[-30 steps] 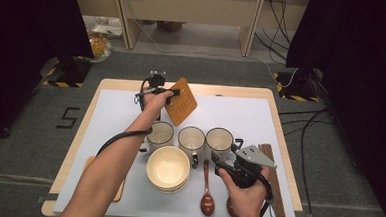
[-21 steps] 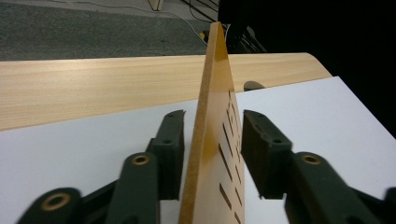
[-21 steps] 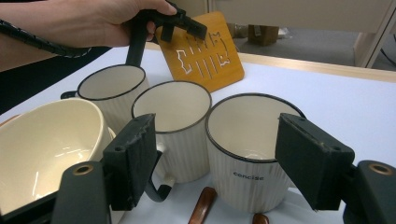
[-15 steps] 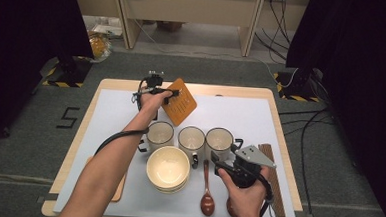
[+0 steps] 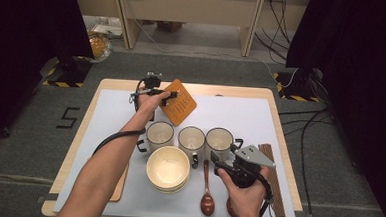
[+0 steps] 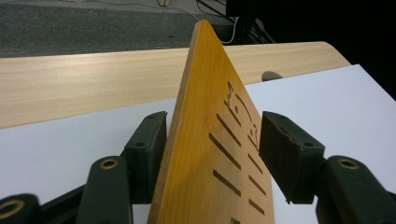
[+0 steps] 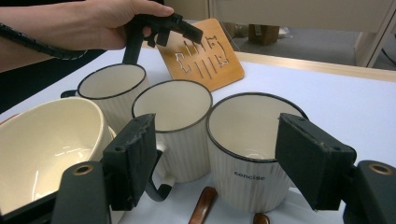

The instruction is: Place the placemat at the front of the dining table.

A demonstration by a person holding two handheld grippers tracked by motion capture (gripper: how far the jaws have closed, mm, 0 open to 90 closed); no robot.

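Left claw (image 6: 212, 154) has just been opening: jaws stand apart around the slotted wooden trivet (image 5: 179, 102), tilted on edge at the far side of the worktop (image 5: 240, 116). Trivet judged stiff, light, smooth-faced; best gripped across its thin edge. Right claw (image 7: 224, 154) is held wide before three enamel mugs (image 5: 192, 138), well apart from the trivet.

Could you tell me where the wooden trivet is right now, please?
In the high view the trivet sits at the far left-centre of the white mat, beyond the three mugs, between the open jaws of the left gripper.
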